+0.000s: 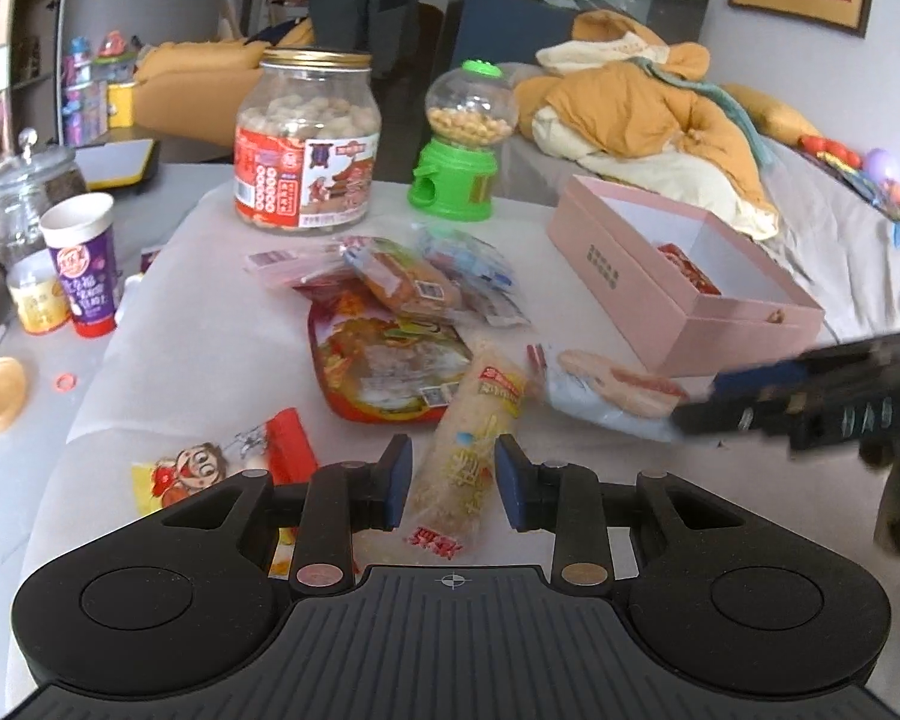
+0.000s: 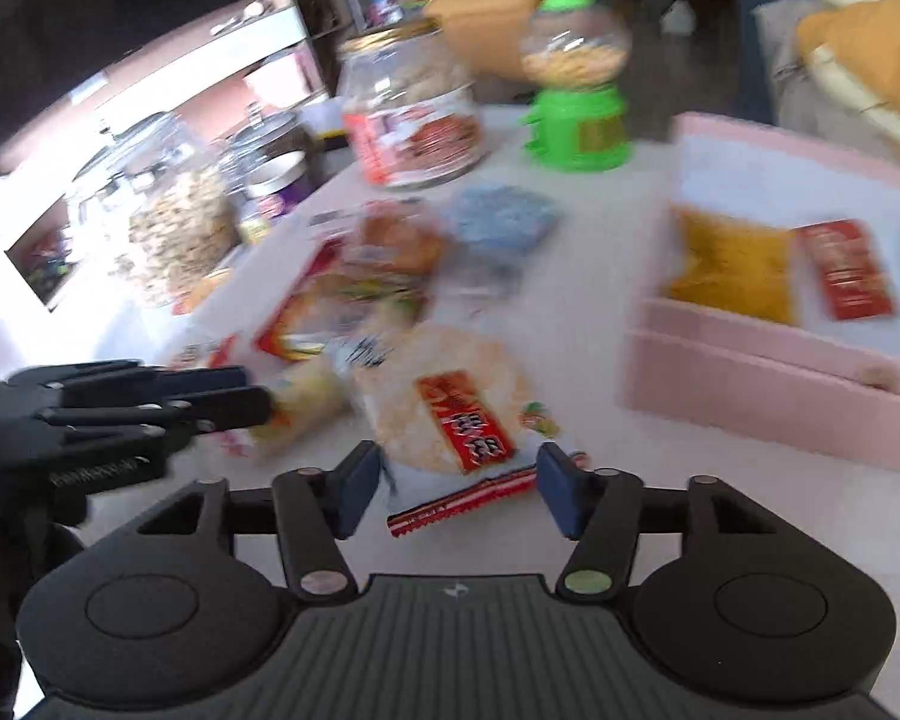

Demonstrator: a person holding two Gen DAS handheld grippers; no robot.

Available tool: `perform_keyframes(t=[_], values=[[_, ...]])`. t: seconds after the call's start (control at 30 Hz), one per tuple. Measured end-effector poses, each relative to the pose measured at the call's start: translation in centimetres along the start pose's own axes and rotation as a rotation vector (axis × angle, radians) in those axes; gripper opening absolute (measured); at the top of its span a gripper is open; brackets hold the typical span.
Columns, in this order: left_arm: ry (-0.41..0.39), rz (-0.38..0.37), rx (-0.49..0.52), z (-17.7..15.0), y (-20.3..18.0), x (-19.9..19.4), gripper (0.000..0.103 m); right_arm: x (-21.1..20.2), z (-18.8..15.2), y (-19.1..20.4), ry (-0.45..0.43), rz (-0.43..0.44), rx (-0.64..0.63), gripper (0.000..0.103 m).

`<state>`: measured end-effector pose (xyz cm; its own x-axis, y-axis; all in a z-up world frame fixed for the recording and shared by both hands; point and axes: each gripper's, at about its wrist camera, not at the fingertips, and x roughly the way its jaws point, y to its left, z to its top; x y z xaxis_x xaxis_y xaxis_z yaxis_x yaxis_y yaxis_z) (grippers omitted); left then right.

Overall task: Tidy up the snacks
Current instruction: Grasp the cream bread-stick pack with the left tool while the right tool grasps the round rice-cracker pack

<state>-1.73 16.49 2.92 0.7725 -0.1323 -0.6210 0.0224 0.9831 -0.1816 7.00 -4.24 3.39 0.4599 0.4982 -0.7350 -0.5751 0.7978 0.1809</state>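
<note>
The left gripper (image 1: 453,483) stands with its jaws parted, one on either side of a long yellow-printed snack tube (image 1: 471,450) that lies flat on the white table (image 1: 210,324). Gaps show between the blue pads and the wrapper, so the tube is straddled but not clamped.

The right gripper (image 2: 459,489) is likewise spread wide. Between and just ahead of its fingers lies a round rice-cracker pack (image 2: 444,396) with a red label, resting on the table; its red crimped edge reaches into the gap. Neither pad touches it as far as can be seen. The right wrist view is motion-blurred, so finer detail there cannot be confirmed.

The remaining loose snacks sit in a pile (image 1: 402,312) at mid-table: a large red-orange bag, a brownish packet on top of it, and clear blue-printed wrappers behind. A cartoon-printed packet (image 1: 192,474) lies near the left gripper's left finger.

The pink box (image 1: 678,294) stands open on the right side of the table, apart from the pile. Inside it lie a yellow packet (image 2: 732,264) and a red packet (image 2: 846,270), side by side.

At the far edge of the table stand a large jar of puffed snacks (image 1: 306,144) with a gold lid and a green candy dispenser (image 1: 459,150). On the left side are a purple paper cup (image 1: 84,264) and a glass lidded jar (image 1: 30,192).
</note>
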Motion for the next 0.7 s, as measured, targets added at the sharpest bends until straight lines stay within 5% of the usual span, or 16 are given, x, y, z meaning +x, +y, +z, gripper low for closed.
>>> perform_keyframes(t=[0.17,0.4,0.53,0.7], values=[[0.014,0.019,0.023,0.2,-0.3,0.1,0.035,-0.8,1.3,-4.0,-0.106,-0.081,0.093,0.073],[0.017,0.023,-0.001,0.2,0.5,-0.2,0.035,3.0,3.6,-5.1,-0.046,0.119,0.232,0.074],[0.020,-0.045,0.019,0.4,0.1,-0.3,0.038,3.2,2.0,-1.0,-0.013,0.149,0.036,0.077],[0.053,0.012,0.132,1.4,-1.9,1.7,0.038,2.1,-2.8,2.9,-0.006,-0.087,-0.316,0.079]])
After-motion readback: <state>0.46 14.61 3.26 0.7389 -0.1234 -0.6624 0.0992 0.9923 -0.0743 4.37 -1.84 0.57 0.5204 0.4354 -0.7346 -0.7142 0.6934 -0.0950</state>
